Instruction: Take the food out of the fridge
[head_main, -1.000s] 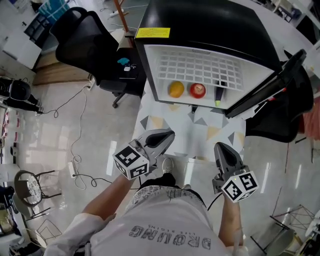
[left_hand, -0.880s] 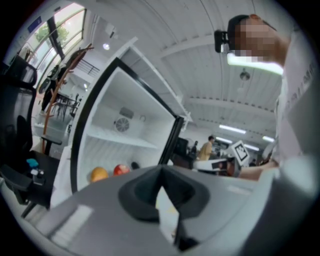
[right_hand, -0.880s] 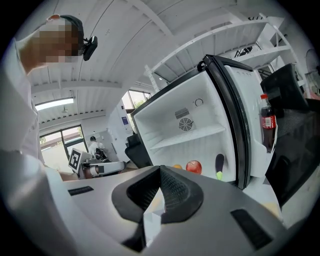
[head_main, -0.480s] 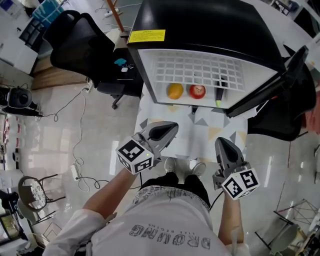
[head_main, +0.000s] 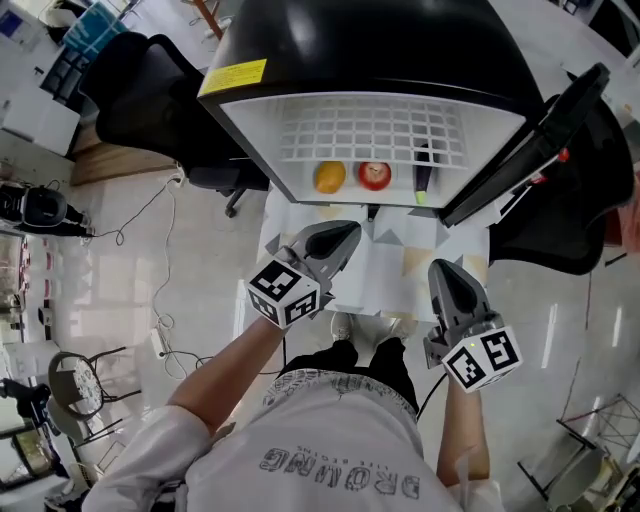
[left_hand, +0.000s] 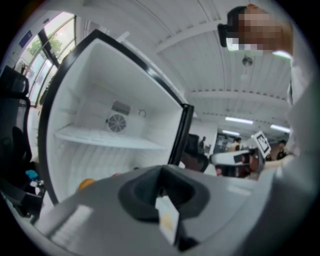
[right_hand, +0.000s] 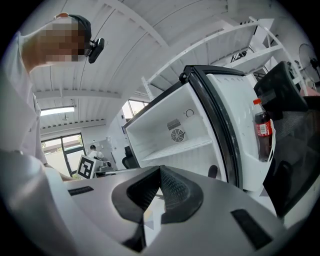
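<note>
Orange (head_main: 329, 177) L of apple (head_main: 375, 175) (in fridge (head_main: 370, 50)).

I noted fridge (head_main: 400, 60) black outside, white inside, with yellow label (head_main: 232, 77). Fruit (head_main: 329, 177) was orange, apple (head_main: 375, 175) red. Tablecloth (head_main: 400, 262) was white with grey and tan triangles. Bottle (right_hand: 262, 125) was dark, red band. My shirt (head_main: 330, 450) white, grey print.
</note>
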